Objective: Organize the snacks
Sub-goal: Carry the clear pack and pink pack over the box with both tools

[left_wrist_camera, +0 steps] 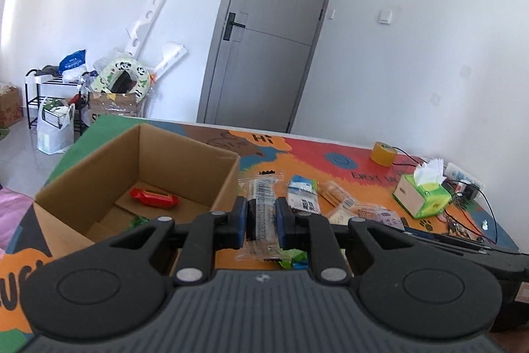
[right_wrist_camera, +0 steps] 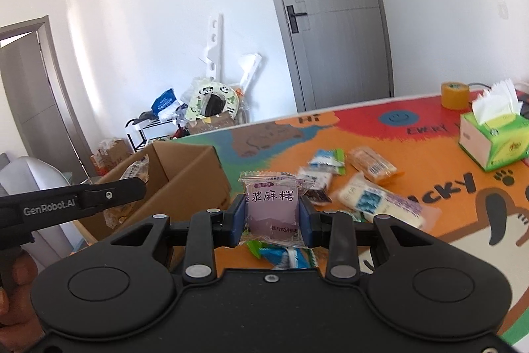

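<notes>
My left gripper (left_wrist_camera: 261,217) is shut on a clear-wrapped snack packet (left_wrist_camera: 262,191), held above the table just right of an open cardboard box (left_wrist_camera: 185,154). Inside the box lies a red-wrapped snack (left_wrist_camera: 153,198). My right gripper (right_wrist_camera: 271,215) is shut on a purple mochi packet (right_wrist_camera: 273,206) lifted over the table. In the right wrist view the left gripper (right_wrist_camera: 132,184) reaches in from the left with its packet beside the cardboard box (right_wrist_camera: 185,167). Several loose snack packets (right_wrist_camera: 370,197) lie on the colourful table mat (right_wrist_camera: 429,210).
A green tissue box (left_wrist_camera: 421,196) and a roll of yellow tape (left_wrist_camera: 383,153) stand at the table's far right, among black cables (left_wrist_camera: 469,207). Behind the table are a grey door (left_wrist_camera: 264,32), a black rack (left_wrist_camera: 43,95) and bags on the floor. A hand (right_wrist_camera: 13,286) holds the left gripper.
</notes>
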